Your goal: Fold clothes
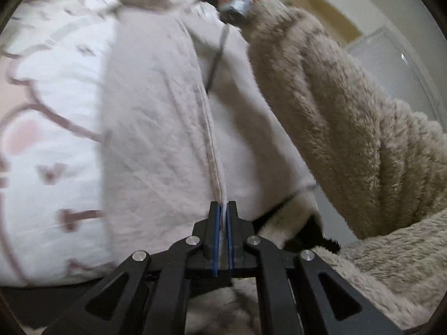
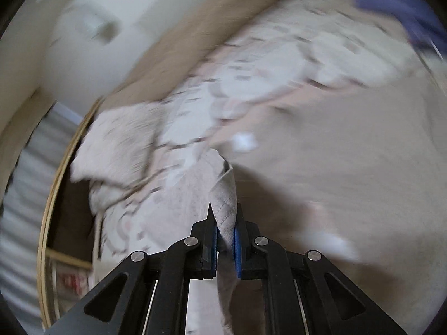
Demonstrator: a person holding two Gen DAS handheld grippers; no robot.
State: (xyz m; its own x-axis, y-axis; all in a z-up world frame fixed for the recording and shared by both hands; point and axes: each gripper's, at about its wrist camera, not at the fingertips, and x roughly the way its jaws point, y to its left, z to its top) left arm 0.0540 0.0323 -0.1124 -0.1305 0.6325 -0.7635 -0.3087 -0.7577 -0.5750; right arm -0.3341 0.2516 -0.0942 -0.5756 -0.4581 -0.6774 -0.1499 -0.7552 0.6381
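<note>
While blur smears the bedding (image 1: 50, 139), both tongs (image 1: 223, 209) (image 2: 225, 217) pinch the pale garment (image 1: 156, 111).

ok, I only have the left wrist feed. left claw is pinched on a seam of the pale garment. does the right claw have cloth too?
Observer: Yes. In the right wrist view the right claw is shut on a stitched edge of the pale garment.
Operator: Which way is that claw looking?
Observer: Over a patterned bedspread, badly blurred.
Operator: Anything off to the side of the bed?
Observer: A round wooden hoop or frame at the left of that view; I cannot tell what it belongs to.
Operator: Other clothes?
Observer: Something blue-purple at the top right, too smeared to identify.
</note>
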